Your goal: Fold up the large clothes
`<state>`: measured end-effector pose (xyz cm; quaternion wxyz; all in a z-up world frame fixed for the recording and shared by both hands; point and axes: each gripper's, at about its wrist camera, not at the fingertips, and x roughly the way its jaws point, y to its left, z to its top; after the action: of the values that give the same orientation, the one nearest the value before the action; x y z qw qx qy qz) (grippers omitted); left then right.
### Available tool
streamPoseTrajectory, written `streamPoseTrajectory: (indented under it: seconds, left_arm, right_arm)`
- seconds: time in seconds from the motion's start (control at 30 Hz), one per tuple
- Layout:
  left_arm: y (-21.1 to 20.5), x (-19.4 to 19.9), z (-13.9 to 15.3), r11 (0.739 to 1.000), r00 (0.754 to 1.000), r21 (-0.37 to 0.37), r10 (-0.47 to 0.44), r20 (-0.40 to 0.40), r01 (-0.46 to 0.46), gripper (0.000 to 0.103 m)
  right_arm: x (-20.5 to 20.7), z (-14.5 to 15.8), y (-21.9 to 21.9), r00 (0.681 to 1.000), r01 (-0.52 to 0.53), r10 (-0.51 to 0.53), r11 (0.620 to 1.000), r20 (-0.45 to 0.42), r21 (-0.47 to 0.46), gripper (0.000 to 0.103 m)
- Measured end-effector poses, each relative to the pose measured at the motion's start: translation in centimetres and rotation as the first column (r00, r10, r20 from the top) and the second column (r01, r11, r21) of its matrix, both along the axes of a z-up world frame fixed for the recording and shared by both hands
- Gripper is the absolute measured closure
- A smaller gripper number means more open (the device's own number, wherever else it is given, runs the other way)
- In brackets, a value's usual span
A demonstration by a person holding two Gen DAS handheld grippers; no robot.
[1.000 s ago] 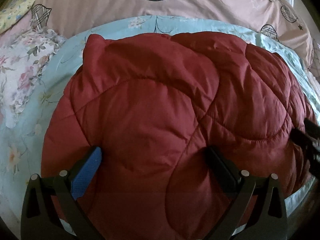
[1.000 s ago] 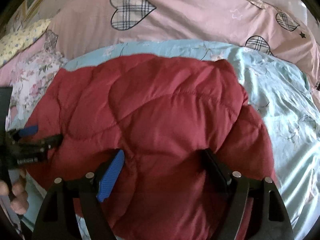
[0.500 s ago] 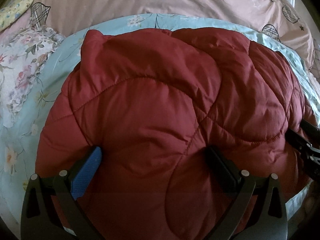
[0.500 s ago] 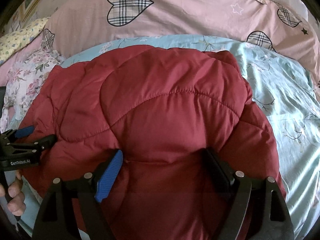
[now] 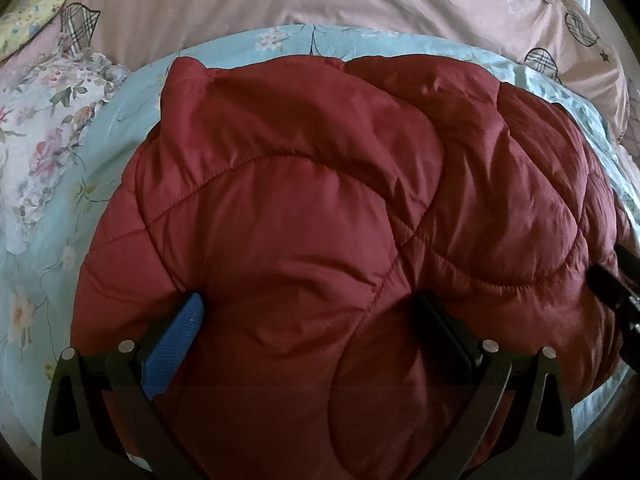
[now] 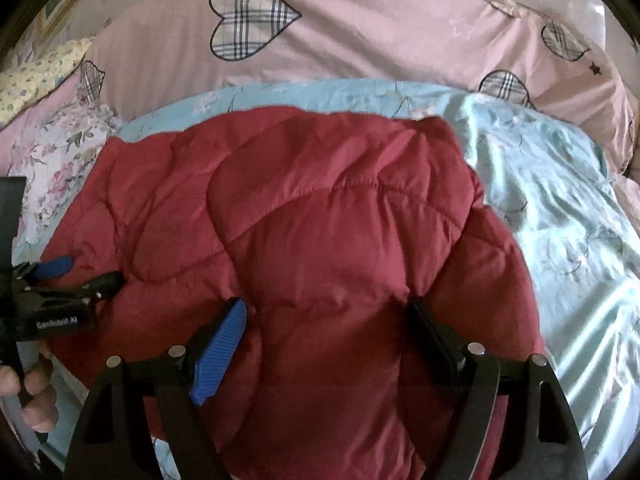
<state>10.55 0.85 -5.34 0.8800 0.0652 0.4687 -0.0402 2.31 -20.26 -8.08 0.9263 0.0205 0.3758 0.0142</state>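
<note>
On the bed, over the light-blue floral sheet point(image 5: 120, 128), I have the dark red quilted padded jacket point(image 5: 320, 200) lying bunched in a rounded heap, its near hem right at both tools. Left gripper point(image 5: 308, 320): jaws spread wide, puffy red fabric bulging between them, blue pad on the left finger touching the cloth, nothing pinched. Right gripper point(image 6: 328, 324): same, jaws spread, jacket point(image 6: 320, 220) filling the gap. In the right view I see the left gripper point(image 6: 76, 274) at the jacket's left edge, and my left hand point(image 6: 28, 384) on its handle. Pink duvet with plaid hearts point(image 6: 360, 40) lies far, floral pillow point(image 5: 36, 128) far left.
</note>
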Motion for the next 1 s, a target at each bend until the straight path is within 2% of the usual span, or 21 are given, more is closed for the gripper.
streamPoseTrajectory:
  seconds: [0.23,0.47,0.73,1.0]
  left_arm:
    - [-0.3,0.0,-0.2,1.000,1.000,0.017,0.002,0.010,-0.003,0.000]
    - [0.0,-0.2,0.5,1.000,1.000,-0.004,-0.002,-0.006,0.002,0.000]
    - [1.5,-5.3,2.3,0.999,1.000,-0.033,0.005,0.028,-0.004,0.000]
    - [3.0,-11.0,1.6,0.999,1.000,-0.050,0.010,-0.005,-0.010,0.000]
  right_arm:
    - [0.8,-0.9,0.1,1.000,0.012,-0.012,1.000,0.002,-0.004,0.014]
    - [-0.5,0.6,-0.6,1.000,0.010,-0.010,0.999,0.007,0.048,0.015]
    - [-5.9,2.8,-1.0,1.000,-0.007,0.005,0.996,0.017,0.091,0.012]
    - [-11.2,1.4,0.0,0.998,-0.048,0.051,0.993,-0.030,0.111,0.008]
